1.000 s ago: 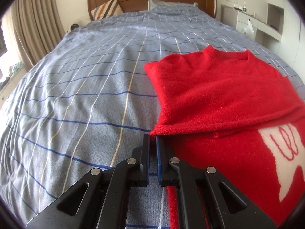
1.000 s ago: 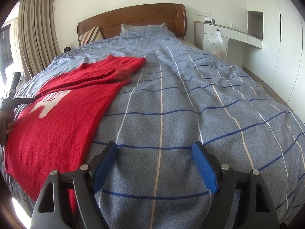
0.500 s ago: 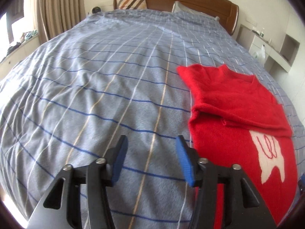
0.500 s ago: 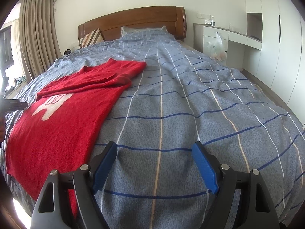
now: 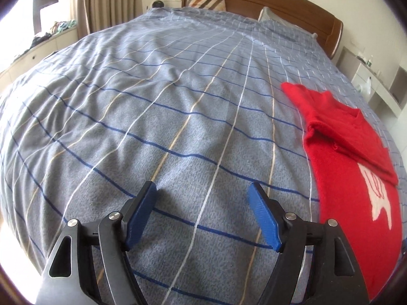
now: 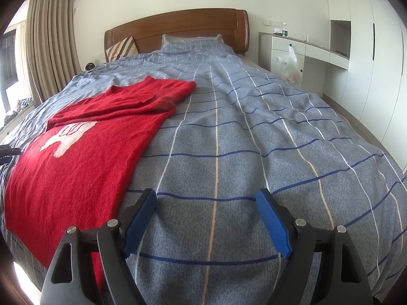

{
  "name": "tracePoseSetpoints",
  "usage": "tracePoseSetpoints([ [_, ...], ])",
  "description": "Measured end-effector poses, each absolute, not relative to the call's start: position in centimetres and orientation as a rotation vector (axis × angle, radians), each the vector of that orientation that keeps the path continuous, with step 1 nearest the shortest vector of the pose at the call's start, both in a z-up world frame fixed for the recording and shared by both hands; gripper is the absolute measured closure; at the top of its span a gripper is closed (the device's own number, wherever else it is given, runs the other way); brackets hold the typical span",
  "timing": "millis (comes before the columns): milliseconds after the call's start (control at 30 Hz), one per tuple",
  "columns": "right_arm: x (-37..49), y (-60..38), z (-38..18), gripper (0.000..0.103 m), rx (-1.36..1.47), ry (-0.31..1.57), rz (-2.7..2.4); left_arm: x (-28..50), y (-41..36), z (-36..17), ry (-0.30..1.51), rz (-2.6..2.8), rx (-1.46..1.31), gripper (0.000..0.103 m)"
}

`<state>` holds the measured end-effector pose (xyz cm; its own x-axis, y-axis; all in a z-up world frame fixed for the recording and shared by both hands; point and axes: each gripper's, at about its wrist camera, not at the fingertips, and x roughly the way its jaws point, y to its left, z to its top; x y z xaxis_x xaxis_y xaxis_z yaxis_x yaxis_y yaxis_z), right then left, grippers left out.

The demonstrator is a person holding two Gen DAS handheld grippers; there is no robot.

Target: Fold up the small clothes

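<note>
bed [image 6: 254,132]: red sweater [image 6: 76,157] left of gaping right hand-held gripper [image 6: 206,218].

The bed [image 6: 254,137] fills most of both frames, covered by a grey-blue quilt [image 5: 152,101] crossed with white, tan and dark blue lines. A red sweater [image 6: 84,157] lies flat on it, at mid-left in the right wrist view and at the right edge in the left wrist view, its sleeves folded over the chest. Two pillows [image 6: 188,42] rest against the wooden headboard [image 6: 178,28] at top.
</note>
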<state>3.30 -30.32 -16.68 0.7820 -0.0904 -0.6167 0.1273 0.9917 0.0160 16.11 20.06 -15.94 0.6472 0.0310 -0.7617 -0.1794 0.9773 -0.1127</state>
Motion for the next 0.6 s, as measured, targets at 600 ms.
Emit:
tracePoseSetpoints([
  [600,3.7,-30.5,-17.2,0.021,0.069,0.679,-0.118,15.4,19.1,-18.0,0.812,0.101,-0.102,0.002],
])
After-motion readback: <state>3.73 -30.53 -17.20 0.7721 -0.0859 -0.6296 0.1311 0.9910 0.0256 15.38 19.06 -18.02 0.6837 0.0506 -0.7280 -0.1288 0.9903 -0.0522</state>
